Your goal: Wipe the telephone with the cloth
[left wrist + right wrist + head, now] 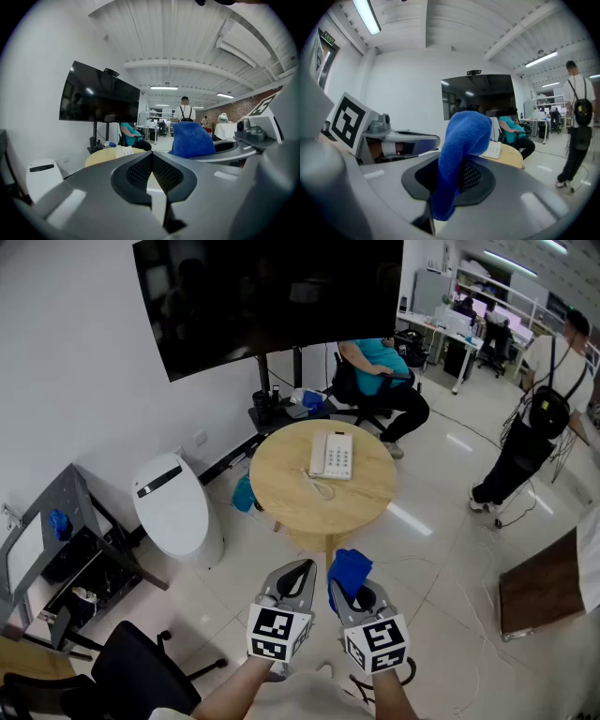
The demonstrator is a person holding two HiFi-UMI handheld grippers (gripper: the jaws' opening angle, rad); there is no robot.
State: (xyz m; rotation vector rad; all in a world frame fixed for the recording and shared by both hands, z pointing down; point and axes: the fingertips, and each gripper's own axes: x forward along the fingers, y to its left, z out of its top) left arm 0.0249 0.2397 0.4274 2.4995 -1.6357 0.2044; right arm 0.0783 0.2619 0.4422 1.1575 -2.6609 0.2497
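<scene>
A white telephone (332,455) lies on a round wooden table (281,484) ahead of me, its cord curling off the near side. The phone also shows small in the left gripper view, telephone (123,151), and in the right gripper view, telephone (493,149). My right gripper (345,579) is shut on a blue cloth (349,570), which bulges out above the jaws, cloth (459,154). Beside it my left gripper (298,579) is shut with nothing between its pads (140,172). Both grippers hang well short of the table, side by side over the floor.
A large black screen (262,292) stands behind the table. A person in a teal top (380,371) sits on a chair past it. Another person with a backpack (539,418) stands at the right. A white bin (173,507) and a grey cart (66,549) stand at the left.
</scene>
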